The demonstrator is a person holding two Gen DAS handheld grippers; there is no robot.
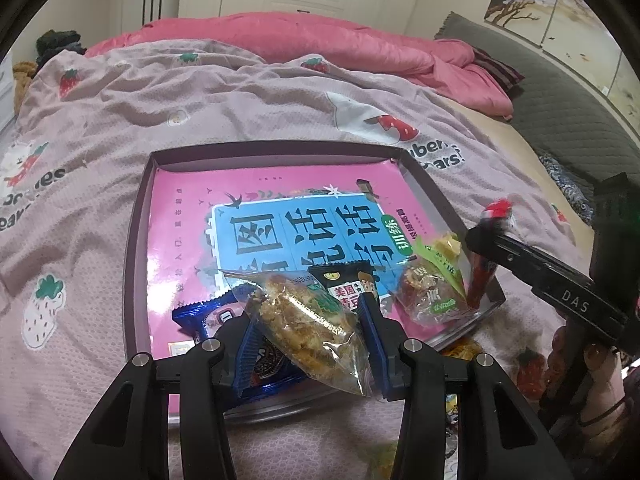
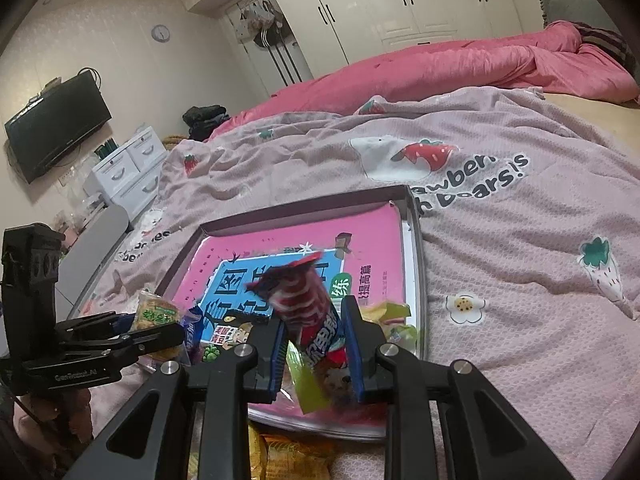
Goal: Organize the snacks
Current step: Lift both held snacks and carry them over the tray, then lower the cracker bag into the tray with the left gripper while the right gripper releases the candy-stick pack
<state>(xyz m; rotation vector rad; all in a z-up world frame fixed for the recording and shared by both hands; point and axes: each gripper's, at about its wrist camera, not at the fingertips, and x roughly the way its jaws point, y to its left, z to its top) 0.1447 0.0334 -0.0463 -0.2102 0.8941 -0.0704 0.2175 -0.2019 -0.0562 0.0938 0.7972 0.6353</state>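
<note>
The left tongs [image 1: 312, 332] hold a clear bag with a flaky pastry [image 1: 304, 320] over the shallow box [image 1: 136, 240] on the bed; the right tongs [image 2: 316, 344] pinch a red snack stick [image 2: 308, 308] above it

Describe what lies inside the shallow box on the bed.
Inside the box: a pink book lining the bottom, a blue packet, a black packet and clear-wrapped pastries. The snacks cover the book's near edge.
</note>
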